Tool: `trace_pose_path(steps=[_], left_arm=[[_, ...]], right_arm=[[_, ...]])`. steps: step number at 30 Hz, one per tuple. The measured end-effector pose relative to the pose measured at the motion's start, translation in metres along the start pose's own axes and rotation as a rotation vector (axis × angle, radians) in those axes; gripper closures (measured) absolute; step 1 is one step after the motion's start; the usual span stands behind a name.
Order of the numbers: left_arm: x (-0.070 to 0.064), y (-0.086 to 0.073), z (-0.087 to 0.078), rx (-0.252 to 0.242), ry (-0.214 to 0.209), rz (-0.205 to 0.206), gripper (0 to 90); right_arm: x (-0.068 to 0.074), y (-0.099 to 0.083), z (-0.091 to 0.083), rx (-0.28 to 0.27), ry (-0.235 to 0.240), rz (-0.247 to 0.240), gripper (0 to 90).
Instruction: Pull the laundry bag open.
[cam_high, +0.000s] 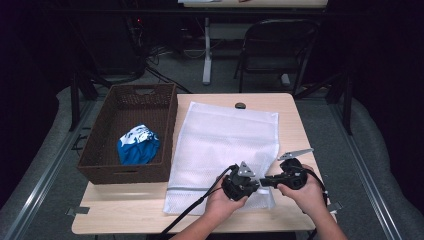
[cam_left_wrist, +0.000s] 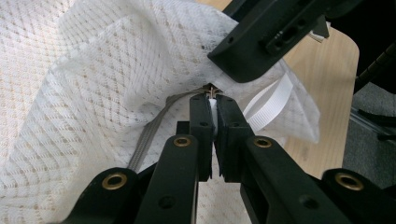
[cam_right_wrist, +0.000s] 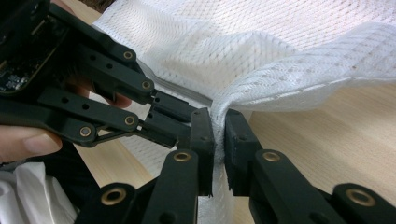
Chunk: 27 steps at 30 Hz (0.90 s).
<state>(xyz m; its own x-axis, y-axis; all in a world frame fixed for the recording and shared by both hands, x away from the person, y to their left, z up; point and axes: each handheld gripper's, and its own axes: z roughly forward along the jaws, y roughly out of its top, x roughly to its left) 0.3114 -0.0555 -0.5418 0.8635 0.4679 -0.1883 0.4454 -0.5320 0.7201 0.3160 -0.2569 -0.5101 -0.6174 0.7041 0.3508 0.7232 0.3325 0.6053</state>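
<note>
A white mesh bag (cam_high: 225, 135) lies flat in the middle of the wooden table (cam_high: 125, 205). At the bag's near right corner both grippers meet, each held in a hand. My left gripper (cam_high: 257, 183) is shut on the mesh bag (cam_left_wrist: 93, 70) at the end of its grey zip (cam_left_wrist: 149, 135), where a small metal pull shows at the tips. My right gripper (cam_high: 266, 182) is shut on a raised fold of the mesh bag (cam_right_wrist: 280, 46) right beside it. The left gripper (cam_right_wrist: 159, 116) reaches in from the left of the right gripper view.
A brown wicker basket (cam_high: 125, 175) stands on the table's left side with a blue and white cloth (cam_high: 137, 145) inside. A small black object (cam_high: 240, 105) rests at the table's far edge. A folding chair (cam_high: 280, 50) stands beyond the table. A white strap loop (cam_left_wrist: 273, 100) hangs at the bag's corner.
</note>
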Motion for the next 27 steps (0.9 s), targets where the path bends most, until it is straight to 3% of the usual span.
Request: trace_pose_path(steps=[12,21,27], left_arm=[[-0.0015,-0.0002,-0.0003,-0.007,-0.002,0.011,87.0],[-0.0031,-0.0009,0.0017,-0.010,0.004,0.020,87.0],[-0.0021,-0.0007,0.0023,-0.008,0.000,0.005,87.0]], right_arm=[[-0.0043,-0.0012,0.0030,-0.003,0.022,0.031,75.4],[-0.0065,-0.0023,0.0035,0.011,0.040,0.043,82.7],[-0.0031,-0.0027,0.0039,0.017,0.023,0.017,84.5]])
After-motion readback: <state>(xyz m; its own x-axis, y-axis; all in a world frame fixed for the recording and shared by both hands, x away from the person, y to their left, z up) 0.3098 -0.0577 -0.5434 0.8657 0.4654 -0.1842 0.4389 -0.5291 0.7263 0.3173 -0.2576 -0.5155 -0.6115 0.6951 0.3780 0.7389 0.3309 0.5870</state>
